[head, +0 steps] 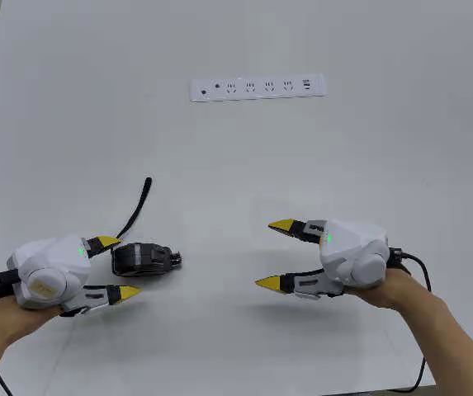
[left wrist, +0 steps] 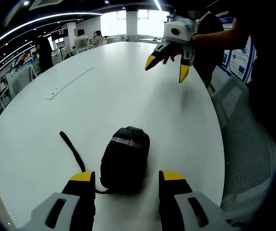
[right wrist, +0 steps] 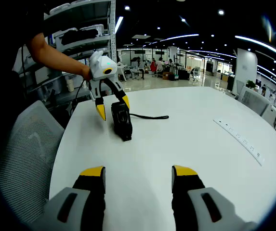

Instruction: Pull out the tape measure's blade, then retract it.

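Two grippers, what state? (A)
Left gripper [head: 119,266]: jaws wide, straddling strap end of tape measure [head: 141,259] on table [head: 343,148], not touching it. Strap [head: 137,210] trails off behind. Prob. lining up to clamp the case. (B)
Right one? (A)
Right gripper [head: 276,254]: also wide, empty, well apart to the right, jaws pointing at tape's nose. My guess: placed to take the blade tip once case is held. Blade not out yet. (B)
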The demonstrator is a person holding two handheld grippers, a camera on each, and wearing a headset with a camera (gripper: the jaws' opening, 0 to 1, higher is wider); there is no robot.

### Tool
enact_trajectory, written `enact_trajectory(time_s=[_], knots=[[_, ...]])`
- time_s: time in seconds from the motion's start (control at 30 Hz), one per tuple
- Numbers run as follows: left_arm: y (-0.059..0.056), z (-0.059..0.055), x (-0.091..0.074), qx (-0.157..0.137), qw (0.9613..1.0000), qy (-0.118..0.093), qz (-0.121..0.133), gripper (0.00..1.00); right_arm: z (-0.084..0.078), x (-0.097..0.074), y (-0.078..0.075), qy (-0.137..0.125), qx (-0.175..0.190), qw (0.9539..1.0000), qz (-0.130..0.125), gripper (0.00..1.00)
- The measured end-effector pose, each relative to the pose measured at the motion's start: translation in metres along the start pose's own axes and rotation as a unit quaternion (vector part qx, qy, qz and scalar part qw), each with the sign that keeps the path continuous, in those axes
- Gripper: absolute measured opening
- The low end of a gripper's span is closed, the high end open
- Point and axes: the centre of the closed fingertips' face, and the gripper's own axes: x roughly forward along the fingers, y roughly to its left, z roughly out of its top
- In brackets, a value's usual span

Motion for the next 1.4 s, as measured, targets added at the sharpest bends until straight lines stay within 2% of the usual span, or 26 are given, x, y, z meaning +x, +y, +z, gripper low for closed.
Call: enact_trajectory(time_s=[0.13, 0.17, 0.47, 1.07, 1.4], knots=[[0.001, -0.001, 0.000, 0.004, 1.0000, 0.003, -0.003, 0.45, 0.000, 0.004, 0.000, 0.001, -0.003, 1.0000, 0.003, 0.53], [0.002, -0.006, 0.007, 0.026, 0.9994, 0.021, -0.012, 0.44, 0.006, 0.019, -0.003, -0.002, -0.007, 0.9999, 0.009, 0.52], [0.006, -0.010, 0.013, 0.062, 0.9971, 0.041, -0.016, 0.35, 0.014, 0.045, 0.002, 0.007, -0.029, 0.9990, 0.033, 0.47], [0.005, -0.011, 0.014, 0.076, 0.9957, 0.045, -0.028, 0.30, 0.026, 0.095, 0.021, 0.011, -0.054, 0.9956, 0.076, 0.37], [0.006, -0.012, 0.013, 0.069, 0.9961, 0.044, -0.033, 0.29, 0.031, 0.121, 0.031, 0.012, -0.068, 0.9931, 0.095, 0.31]])
